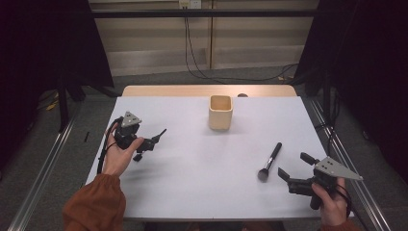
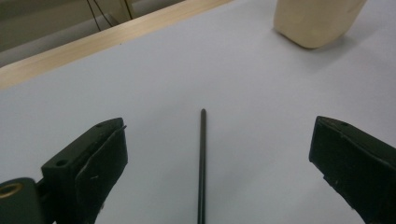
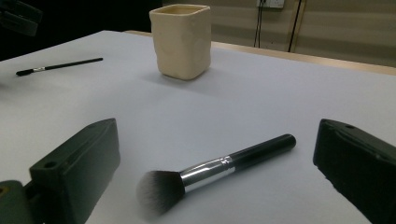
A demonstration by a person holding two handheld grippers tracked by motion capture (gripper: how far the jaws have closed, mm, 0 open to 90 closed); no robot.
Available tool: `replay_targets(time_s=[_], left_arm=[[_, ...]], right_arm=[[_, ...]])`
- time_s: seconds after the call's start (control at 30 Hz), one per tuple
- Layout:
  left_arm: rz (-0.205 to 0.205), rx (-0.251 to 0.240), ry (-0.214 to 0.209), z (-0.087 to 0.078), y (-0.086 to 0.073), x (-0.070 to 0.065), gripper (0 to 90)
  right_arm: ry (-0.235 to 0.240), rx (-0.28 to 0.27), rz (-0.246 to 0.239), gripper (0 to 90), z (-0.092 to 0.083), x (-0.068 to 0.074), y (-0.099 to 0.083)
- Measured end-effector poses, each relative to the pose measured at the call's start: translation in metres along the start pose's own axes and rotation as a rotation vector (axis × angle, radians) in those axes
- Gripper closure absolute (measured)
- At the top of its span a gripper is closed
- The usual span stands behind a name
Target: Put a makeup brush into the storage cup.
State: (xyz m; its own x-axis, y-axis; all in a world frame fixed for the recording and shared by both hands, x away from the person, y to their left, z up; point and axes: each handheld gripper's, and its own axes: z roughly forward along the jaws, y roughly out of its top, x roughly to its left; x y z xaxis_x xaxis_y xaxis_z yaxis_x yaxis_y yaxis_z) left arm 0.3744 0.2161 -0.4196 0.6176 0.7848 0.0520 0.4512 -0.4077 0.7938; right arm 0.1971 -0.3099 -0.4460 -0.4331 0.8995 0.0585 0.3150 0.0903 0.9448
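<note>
The left gripper (image 1: 155, 139) is held near the left edge of the white table (image 1: 192, 183), and its two black jaws are spread wide. In the left gripper view a thin black stick-like brush handle (image 2: 202, 163) lies flat on the table between the jaws, and neither jaw touches it. In the right gripper view the same thin brush (image 3: 58, 66) shows as a slim black brush with a small metal band, lying flat well to the left of the cup.

The right gripper (image 1: 293, 166) is near the right front corner of the table, and its jaws are also wide open and hold nothing. A black-handled makeup brush with a silver metal collar and soft grey bristles (image 3: 210, 168) lies flat on the table just in front of these jaws. Its bristle end points to the front edge, and its handle points toward the back edge. The jaws seem not to touch it, though the high view is too small to be sure.

A cream-coloured square ceramic cup (image 1: 221, 111) stands upright near the middle of the back edge, well apart from both brushes.
</note>
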Motion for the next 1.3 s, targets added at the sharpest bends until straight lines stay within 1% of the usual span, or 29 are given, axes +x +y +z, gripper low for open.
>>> replay_targets(time_s=[0.07,0.23,0.27,0.3,0.37,0.4,0.43,0.47,0.53,0.63,0.67,0.7,0.73,0.77,0.8,0.87,0.9,0.93,0.97,1.0,1.03,1.07,1.13,1.17,1.2,1.23,1.27,1.3], left_arm=[[-0.003,0.034,0.003,0.003,-0.001,0.003,4.3],[0.032,0.153,-0.023,0.008,0.001,0.007,4.0],[0.023,0.175,-0.027,0.009,0.002,0.008,4.1],[0.019,0.183,-0.028,0.010,0.002,0.008,4.1],[0.009,0.193,-0.001,0.010,0.003,0.009,4.8],[0.009,0.211,0.008,0.011,0.003,0.010,4.6],[0.002,0.232,0.001,0.013,0.003,0.011,4.9],[0.002,0.232,0.001,0.013,0.003,0.011,5.1],[0.005,0.324,-0.027,0.016,0.005,0.014,5.2],[-0.008,0.337,-0.037,0.018,0.007,0.015,5.5],[-0.009,0.342,-0.035,0.019,0.008,0.016,5.4],[-0.007,0.360,-0.035,0.022,0.009,0.015,5.4],[-0.007,0.360,-0.035,0.022,0.009,0.015,5.6],[-0.001,0.385,-0.040,0.024,0.009,0.015,5.6],[0.013,0.424,-0.047,0.027,0.009,0.015,5.6],[0.021,0.463,-0.069,0.031,0.010,0.014,5.8],[0.021,0.463,-0.069,0.031,0.010,0.014,5.9],[0.026,0.474,-0.076,0.032,0.011,0.013,5.9],[0.011,0.483,-0.090,0.034,0.011,0.013,5.9],[0.010,0.504,-0.102,0.035,0.011,0.013,6.0],[0.013,0.529,-0.101,0.037,0.011,0.013,5.9],[0.020,0.541,-0.094,0.038,0.011,0.013,5.7],[0.022,0.550,-0.091,0.039,0.010,0.014,5.6],[0.038,0.568,-0.091,0.041,0.010,0.016,5.4],[0.037,0.580,-0.090,0.041,0.010,0.016,5.9],[0.039,0.590,-0.099,0.041,0.009,0.017,5.8],[0.039,0.590,-0.099,0.041,0.009,0.017,5.9],[0.050,0.614,-0.101,0.042,0.008,0.017,5.9]], right_arm=[[0.001,-0.001,-0.001,0.3,0.000,0.000,0.000],[0.001,0.003,0.000,0.3,0.000,0.000,0.000],[0.001,0.003,0.000,0.3,0.000,0.000,0.000],[0.001,0.003,0.001,0.3,0.000,0.000,0.000],[0.000,0.004,-0.001,0.3,0.000,0.000,0.000],[0.002,0.004,-0.002,0.3,0.000,0.000,0.000],[0.001,0.003,0.000,0.3,0.000,0.000,0.000],[-0.001,0.004,-0.002,0.3,0.000,0.000,0.000],[-0.001,0.005,-0.003,0.3,0.000,0.000,0.000],[-0.001,0.005,-0.003,0.3,0.001,0.000,0.000],[-0.001,0.005,-0.003,0.3,0.001,0.000,0.000],[0.000,0.005,-0.005,0.3,0.001,0.000,0.000],[0.000,0.005,-0.005,0.3,0.001,0.000,0.000],[0.000,0.006,-0.005,0.3,0.001,0.000,0.000],[0.002,0.006,-0.003,0.3,0.001,0.000,0.000],[0.003,0.004,0.001,0.3,0.000,0.000,0.000],[0.003,0.004,0.001,0.3,0.000,0.000,0.000],[0.002,0.006,-0.001,0.3,0.000,0.000,0.000],[0.004,0.005,-0.001,0.3,0.000,0.000,0.000],[0.003,0.005,0.000,0.3,0.000,0.000,0.000],[0.004,0.005,0.000,0.3,0.001,0.000,0.000],[0.004,0.006,0.000,0.3,0.001,0.000,0.000],[0.005,0.006,-0.004,0.3,0.000,0.000,0.000],[0.004,0.007,-0.005,0.3,0.000,0.000,0.000],[0.005,0.006,-0.004,0.3,0.000,0.000,0.000],[0.005,0.007,-0.004,0.3,0.000,-0.001,0.000],[0.005,0.007,-0.004,0.3,0.000,-0.001,0.000],[0.005,0.008,-0.003,0.3,0.000,-0.001,0.000]])
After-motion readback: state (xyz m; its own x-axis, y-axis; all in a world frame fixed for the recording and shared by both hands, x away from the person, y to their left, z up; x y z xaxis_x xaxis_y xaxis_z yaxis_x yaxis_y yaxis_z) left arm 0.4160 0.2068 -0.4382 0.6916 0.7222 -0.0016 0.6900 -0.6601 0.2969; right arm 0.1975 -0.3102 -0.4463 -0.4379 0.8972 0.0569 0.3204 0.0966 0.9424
